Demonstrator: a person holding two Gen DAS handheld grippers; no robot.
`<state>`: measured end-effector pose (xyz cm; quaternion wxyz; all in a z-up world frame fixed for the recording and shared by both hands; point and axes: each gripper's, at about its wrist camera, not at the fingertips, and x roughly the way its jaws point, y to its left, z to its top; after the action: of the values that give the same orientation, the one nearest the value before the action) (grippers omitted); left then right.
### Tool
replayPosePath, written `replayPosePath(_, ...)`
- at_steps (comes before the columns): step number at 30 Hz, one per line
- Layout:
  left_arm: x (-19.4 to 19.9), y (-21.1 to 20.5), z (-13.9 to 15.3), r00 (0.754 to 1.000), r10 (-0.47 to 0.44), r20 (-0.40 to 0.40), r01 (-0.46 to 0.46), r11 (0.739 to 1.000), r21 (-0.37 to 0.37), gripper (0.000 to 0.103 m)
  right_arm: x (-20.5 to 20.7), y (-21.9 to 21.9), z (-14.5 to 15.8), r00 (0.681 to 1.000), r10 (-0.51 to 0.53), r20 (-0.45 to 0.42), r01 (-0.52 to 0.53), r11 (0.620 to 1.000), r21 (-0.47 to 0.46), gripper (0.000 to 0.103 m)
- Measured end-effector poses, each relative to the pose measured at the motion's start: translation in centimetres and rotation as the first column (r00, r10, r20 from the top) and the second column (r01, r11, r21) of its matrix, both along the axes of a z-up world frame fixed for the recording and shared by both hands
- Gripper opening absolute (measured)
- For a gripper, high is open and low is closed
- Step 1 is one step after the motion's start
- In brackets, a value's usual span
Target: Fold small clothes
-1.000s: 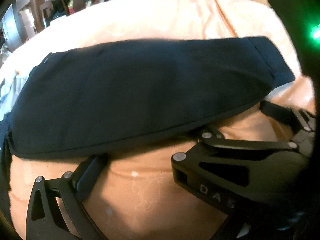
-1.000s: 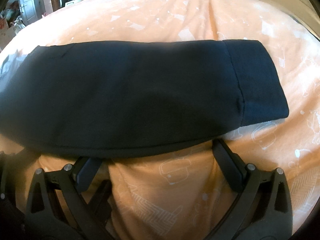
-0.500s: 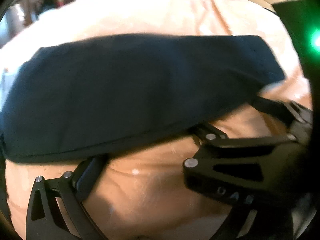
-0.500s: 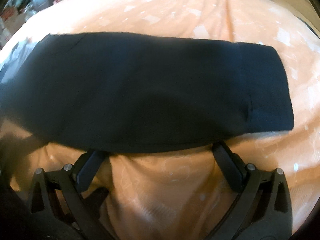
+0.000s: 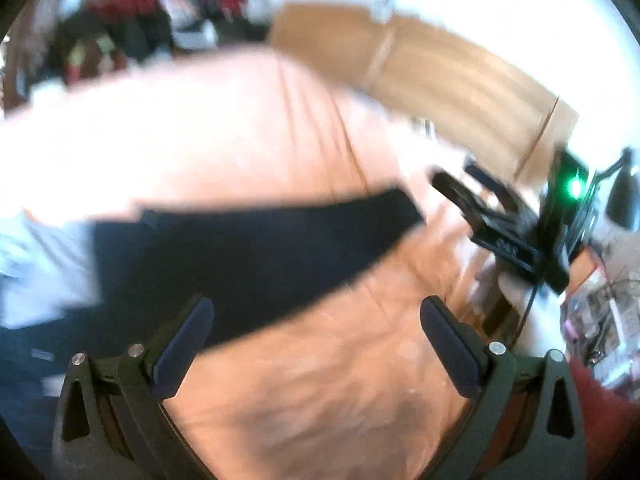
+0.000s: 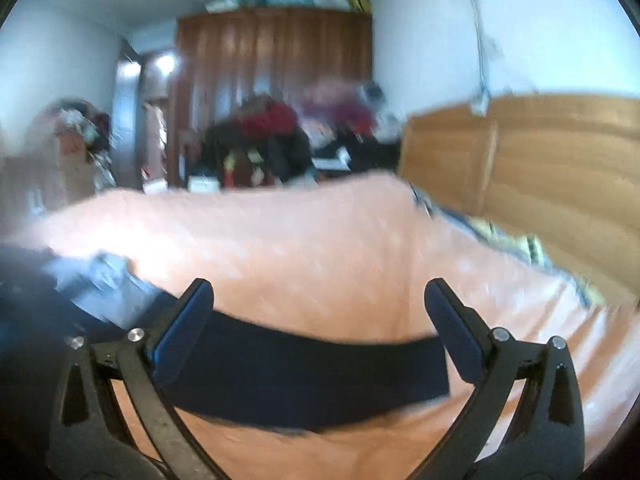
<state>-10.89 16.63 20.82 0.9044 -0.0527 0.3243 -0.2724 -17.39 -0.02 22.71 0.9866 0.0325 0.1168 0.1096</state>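
Left wrist view, blurred throughout. Left gripper (image 5: 316, 316) held with jaws wide apart and nothing between them, above the peach bedcover (image 5: 320, 380). Folded dark navy garment (image 5: 248, 256) laid flat on the bedcover just beyond the fingertips, as a long band tapering toward the right; near edge of the garment close to the left finger (image 5: 184, 344), well clear of the right one. Pale blue-white cloth (image 5: 44, 264) lying at the garment's left end, touching or overlapping it; which of the two, not discernible. Right gripper (image 5: 480, 204) seen to the right of the garment, apart from it, carried on a black body with a green light (image 5: 575, 188). Wooden headboard (image 5: 460, 88) beyond the garment's right end; cluttered heap of clothes (image 5: 132, 24) beyond the far edge of the bed.

Right wrist view, also blurred. Right gripper (image 6: 318, 316) likewise spread wide and empty. Same folded garment (image 6: 304, 376) stretched crosswise low between the fingers, left part hidden behind the left finger (image 6: 184, 332), squared right end stopping just short of the right finger. Grey-blue cloth (image 6: 104, 284) bunched at the garment's left end. Peach bedcover (image 6: 300, 248) rising behind the garment; headboard (image 6: 540, 168) to its right; dark wooden wardrobe (image 6: 272, 80) and piled clothes (image 6: 264, 136) behind the bed.
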Motion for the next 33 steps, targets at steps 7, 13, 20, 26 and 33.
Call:
replayPosePath(7,-9.1,13.5,14.5,0.959,0.133,0.25,-0.09,0.98,-0.176,0.103,-5.5,7.2,9.1,0.986,0.128,0.109,-0.153,0.953,0.263,0.103)
replayPosePath(13,-17.2,18.2,18.7,0.95,0.099,0.296,-0.011,0.959,-0.284,0.103,-10.1,19.2,6.6,0.936,0.349,0.045,-0.329,0.823,0.463,0.103)
replayPosePath(20,-23.2,21.1,19.6,0.938,0.132,0.319,-0.025,0.948,-0.318,0.103,-13.8,33.4,0.5,0.727,0.666,-0.166,-0.554,0.712,0.431,0.103)
replayPosePath(26,-23.4,27.6,19.1,0.86,0.346,0.376,-0.238,0.922,-0.305,0.103,-16.4,36.7,-2.6,0.474,0.816,-0.332,-0.72,0.576,0.387,0.103)
replayPosePath(33,-12.6,34.2,3.4,0.831,0.505,0.233,-0.554,0.79,0.263,0.103,-4.2,21.3,-3.4,0.823,0.247,-0.511,-0.249,0.966,0.067,0.103)
